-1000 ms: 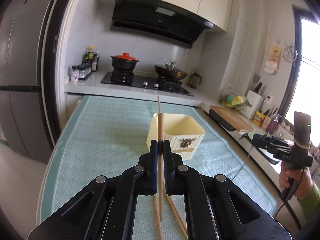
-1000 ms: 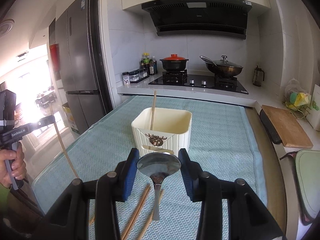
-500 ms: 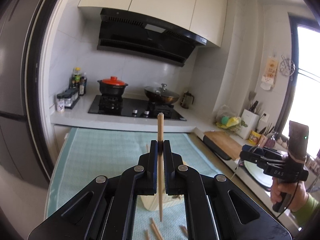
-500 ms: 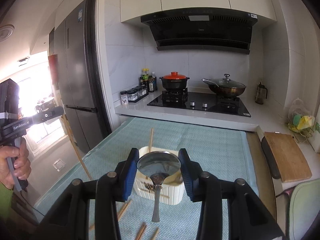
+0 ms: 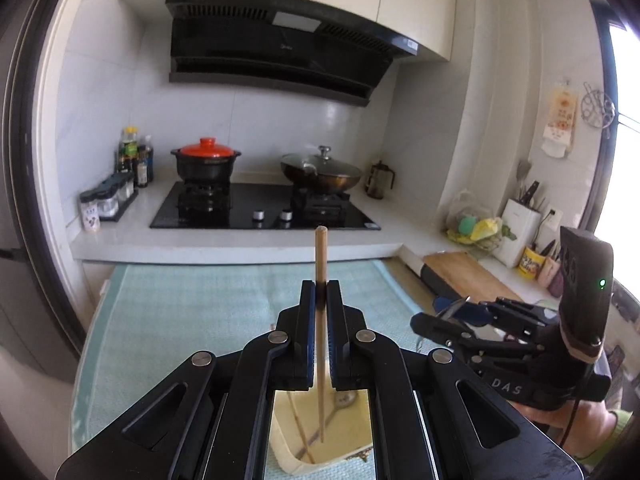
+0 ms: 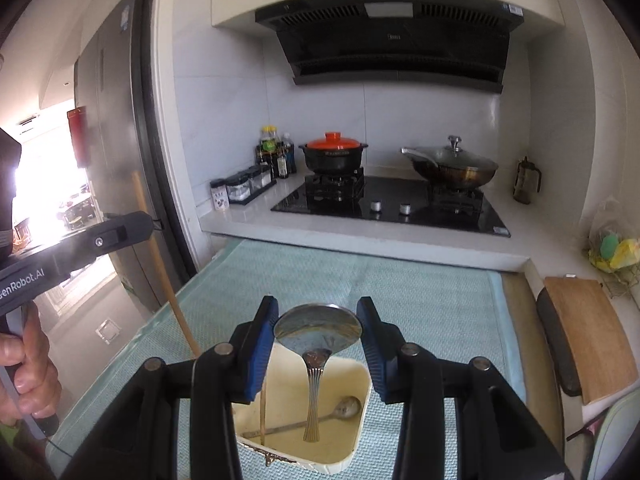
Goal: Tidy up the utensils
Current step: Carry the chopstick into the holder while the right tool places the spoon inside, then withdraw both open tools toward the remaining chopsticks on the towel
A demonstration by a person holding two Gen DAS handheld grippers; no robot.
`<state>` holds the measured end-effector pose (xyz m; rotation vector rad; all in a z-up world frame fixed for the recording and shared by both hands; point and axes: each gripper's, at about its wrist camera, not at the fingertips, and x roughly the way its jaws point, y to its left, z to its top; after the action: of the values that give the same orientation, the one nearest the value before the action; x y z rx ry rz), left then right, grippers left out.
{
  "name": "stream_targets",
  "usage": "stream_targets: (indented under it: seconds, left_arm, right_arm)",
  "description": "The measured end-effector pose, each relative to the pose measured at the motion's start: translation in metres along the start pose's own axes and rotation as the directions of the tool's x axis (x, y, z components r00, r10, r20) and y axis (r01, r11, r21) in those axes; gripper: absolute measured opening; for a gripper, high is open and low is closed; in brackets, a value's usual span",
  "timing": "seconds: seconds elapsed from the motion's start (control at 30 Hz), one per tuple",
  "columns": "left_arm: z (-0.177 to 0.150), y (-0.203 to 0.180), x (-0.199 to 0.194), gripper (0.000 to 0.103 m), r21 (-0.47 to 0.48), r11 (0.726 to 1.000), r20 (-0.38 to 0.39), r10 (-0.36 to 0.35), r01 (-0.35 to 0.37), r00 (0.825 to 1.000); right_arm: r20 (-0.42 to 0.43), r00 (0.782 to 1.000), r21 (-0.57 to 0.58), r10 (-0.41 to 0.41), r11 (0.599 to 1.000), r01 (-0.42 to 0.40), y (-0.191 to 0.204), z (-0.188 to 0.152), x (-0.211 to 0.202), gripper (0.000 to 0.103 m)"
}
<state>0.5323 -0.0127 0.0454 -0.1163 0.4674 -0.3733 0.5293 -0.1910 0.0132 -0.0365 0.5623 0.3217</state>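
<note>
My left gripper [image 5: 320, 294] is shut on a wooden chopstick [image 5: 321, 256] that stands upright, its lower end hanging inside the cream utensil box [image 5: 288, 452] below. Another chopstick [image 5: 298, 428] and a spoon [image 5: 345, 400] lie in that box. My right gripper [image 6: 318, 326] is shut on the bowl of a metal spoon [image 6: 318, 330], handle hanging down over the same cream box [image 6: 360, 372], which holds a second spoon [image 6: 347, 407] and a chopstick [image 6: 263, 412]. The right gripper [image 5: 452, 314] also shows at right in the left wrist view; the left gripper [image 6: 132, 226] shows at left in the right wrist view.
The box stands on a light green mat [image 6: 420, 292] over a table. Behind it runs a white counter with a black hob [image 6: 392, 204], a red-lidded pot [image 6: 334, 156], a lidded wok [image 6: 454, 166] and condiment jars [image 6: 244, 186]. A cutting board [image 6: 588, 332] lies at right. A fridge [image 6: 108, 120] stands at left.
Both grippers have moved forward and upward to stand over the cream box. The chopsticks lying on the mat have dropped out of view. Both grips are unchanged.
</note>
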Motion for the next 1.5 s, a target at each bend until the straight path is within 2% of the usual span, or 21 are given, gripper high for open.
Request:
stream_targets:
  seconds: [0.17, 0.3, 0.4, 0.43, 0.47, 0.5, 0.53, 0.7, 0.77, 0.83, 0.93, 1.07, 1.17, 1.3, 1.4, 1.5]
  left_arm:
    - [-0.027, 0.013, 0.051, 0.003, -0.036, 0.999, -0.104, 0.013, -0.017, 0.995]
    - [-0.045, 0.016, 0.081, 0.004, -0.046, 0.999, -0.172, 0.019, -0.027, 0.985]
    - [-0.051, 0.019, 0.097, 0.006, -0.060, 0.996, -0.216, 0.052, -0.066, 0.975]
    - [-0.051, 0.022, 0.099, 0.014, -0.079, 0.995, -0.232, 0.048, -0.068, 0.972]
    - [-0.050, 0.025, 0.098, 0.028, -0.102, 0.992, -0.244, 0.041, -0.067, 0.969]
    - [-0.048, 0.027, 0.093, 0.036, -0.121, 0.990, -0.245, 0.039, -0.070, 0.969]
    - [-0.046, 0.029, 0.084, 0.048, -0.128, 0.989, -0.234, 0.041, -0.073, 0.971]
    - [-0.030, 0.032, 0.008, 0.069, -0.029, 0.995, -0.176, 0.094, -0.100, 0.980]
    - [-0.034, 0.032, -0.033, 0.082, 0.027, 0.993, -0.167, 0.114, -0.111, 0.979]
    - [-0.047, 0.028, -0.075, 0.088, 0.091, 0.988, -0.171, 0.140, -0.125, 0.975]
    - [-0.076, 0.023, -0.132, 0.093, 0.183, 0.969, -0.183, 0.198, -0.165, 0.963]
    - [-0.130, 0.016, -0.185, 0.096, 0.210, 0.962, -0.219, 0.221, -0.176, 0.950]
    - [-0.175, 0.010, -0.206, 0.097, 0.170, 0.969, -0.250, 0.218, -0.179, 0.944]
    - [-0.230, -0.002, -0.216, 0.097, 0.107, 0.970, -0.261, 0.240, -0.219, 0.935]
    - [-0.259, -0.009, -0.219, 0.097, 0.029, 0.978, -0.263, 0.208, -0.208, 0.942]
    - [-0.278, -0.012, -0.218, 0.097, -0.030, 0.979, -0.255, 0.187, -0.201, 0.949]
  right_arm:
    - [-0.161, 0.987, 0.069, -0.001, 0.998, 0.012, -0.019, -0.032, 0.060, 0.041]
    - [-0.214, 0.977, 0.101, -0.013, 0.994, 0.035, -0.029, -0.045, 0.085, 0.041]
    - [-0.232, 0.973, 0.127, 0.000, 0.992, 0.030, -0.033, -0.042, 0.093, 0.042]
    - [-0.231, 0.973, 0.138, 0.001, 0.990, 0.032, -0.035, -0.040, 0.093, 0.044]
    - [-0.226, 0.974, 0.147, -0.002, 0.988, 0.036, -0.036, -0.036, 0.091, 0.050]
    - [-0.216, 0.976, 0.153, -0.009, 0.987, 0.043, -0.037, -0.031, 0.087, 0.052]
    - [-0.199, 0.980, 0.155, -0.016, 0.987, 0.047, -0.038, -0.026, 0.080, 0.053]
    - [-0.079, 0.996, 0.091, -0.032, 0.995, 0.040, -0.028, -0.003, 0.013, 0.053]
    - [-0.036, 0.999, 0.059, -0.024, 0.998, 0.027, -0.022, -0.004, -0.023, 0.056]
    - [-0.010, 1.000, 0.029, -0.021, 0.999, 0.021, -0.017, -0.013, -0.057, 0.056]
    - [-0.010, 1.000, -0.001, -0.014, 1.000, 0.014, -0.010, -0.040, -0.100, 0.056]
    - [-0.034, 0.999, -0.006, -0.030, 1.000, 0.030, 0.000, -0.092, -0.141, 0.056]
    - [-0.017, 0.997, -0.033, -0.074, 0.997, 0.074, 0.015, -0.136, -0.166, 0.056]
    - [-0.011, 0.994, -0.021, -0.111, 0.994, 0.111, 0.034, -0.199, -0.189, 0.056]
    - [-0.042, 0.989, 0.019, -0.142, 0.990, 0.143, 0.040, -0.245, -0.195, 0.056]
    - [-0.075, 0.981, 0.010, -0.181, 0.983, 0.183, 0.046, -0.281, -0.195, 0.056]
